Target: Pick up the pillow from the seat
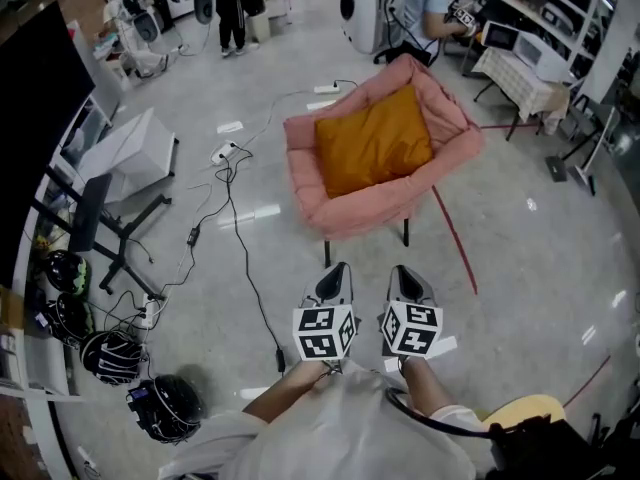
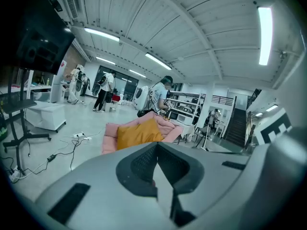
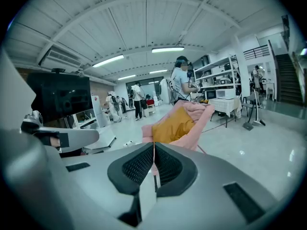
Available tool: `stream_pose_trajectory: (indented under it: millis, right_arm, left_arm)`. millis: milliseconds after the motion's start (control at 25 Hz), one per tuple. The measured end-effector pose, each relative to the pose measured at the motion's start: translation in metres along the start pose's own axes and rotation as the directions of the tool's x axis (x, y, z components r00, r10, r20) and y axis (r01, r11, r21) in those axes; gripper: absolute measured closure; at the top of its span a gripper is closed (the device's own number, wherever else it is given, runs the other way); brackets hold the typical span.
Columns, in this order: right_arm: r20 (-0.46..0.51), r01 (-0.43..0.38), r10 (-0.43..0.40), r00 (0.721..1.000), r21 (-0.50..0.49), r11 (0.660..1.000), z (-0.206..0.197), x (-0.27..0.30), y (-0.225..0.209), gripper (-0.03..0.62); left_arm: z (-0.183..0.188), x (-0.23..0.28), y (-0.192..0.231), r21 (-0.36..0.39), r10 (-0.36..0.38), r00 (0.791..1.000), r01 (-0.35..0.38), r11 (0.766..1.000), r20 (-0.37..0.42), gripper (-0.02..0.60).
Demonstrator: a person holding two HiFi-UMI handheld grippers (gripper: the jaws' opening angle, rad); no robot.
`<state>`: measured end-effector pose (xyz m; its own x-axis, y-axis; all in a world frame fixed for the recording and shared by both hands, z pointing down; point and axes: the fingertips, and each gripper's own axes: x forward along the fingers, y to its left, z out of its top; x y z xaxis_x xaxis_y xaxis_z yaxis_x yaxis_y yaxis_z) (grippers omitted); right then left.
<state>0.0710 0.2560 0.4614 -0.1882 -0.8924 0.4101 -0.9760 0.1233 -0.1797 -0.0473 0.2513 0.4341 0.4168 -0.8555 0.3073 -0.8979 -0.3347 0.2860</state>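
An orange pillow [image 1: 373,140] lies on the seat of a pink padded chair [image 1: 340,206] in the middle of the floor. It also shows ahead in the left gripper view, pillow [image 2: 136,133], and in the right gripper view, pillow [image 3: 173,124]. My left gripper [image 1: 334,274] and right gripper [image 1: 408,276] hang side by side just short of the chair's front edge, well apart from the pillow. Both are shut with nothing between the jaws, left gripper [image 2: 154,169], right gripper [image 3: 154,163].
Cables and a power strip [image 1: 222,152] trail over the floor left of the chair. Helmets [image 1: 165,406] lie at lower left beside a monitor stand [image 1: 95,218]. A red line [image 1: 455,240] runs along the floor to the right. People stand at the back near shelves and a table [image 1: 520,76].
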Motion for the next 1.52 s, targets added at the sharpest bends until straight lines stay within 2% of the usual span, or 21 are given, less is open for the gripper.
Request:
stream_pose_trajectory:
  millis: [320, 480, 680, 960, 1520]
  right_arm:
    - [-0.036, 0.071, -0.07, 0.997, 0.036, 0.997, -0.007, 0.007, -0.022, 0.563]
    - [-0.045, 0.078, -0.076, 0.996, 0.04, 0.996, -0.007, 0.021, -0.029, 0.563]
    - [-0.06, 0.06, -0.057, 0.997, 0.039, 0.997, 0.004, 0.055, -0.036, 0.563]
    - [-0.086, -0.008, 0.009, 0.996, 0.01, 1.0, 0.029, 0.11, -0.047, 0.563]
    - [-0.142, -0.036, 0.037, 0.989, 0.009, 0.999, 0.071, 0.202, -0.111, 0.563]
  left_arm:
    - [-0.008, 0.015, 0.018, -0.02, -0.007, 0.999, 0.006, 1.0, -0.046, 0.572]
    - [-0.013, 0.029, 0.023, -0.03, -0.006, 0.998, 0.004, 1.0, -0.064, 0.572]
    - [-0.006, 0.055, 0.029, -0.019, 0.009, 0.997, -0.011, 1.0, -0.072, 0.572]
    - [0.018, 0.111, 0.038, -0.012, 0.061, 0.996, -0.062, 0.998, -0.068, 0.572]
    - [0.046, 0.217, 0.033, -0.039, 0.111, 0.989, -0.116, 0.992, -0.097, 0.572]
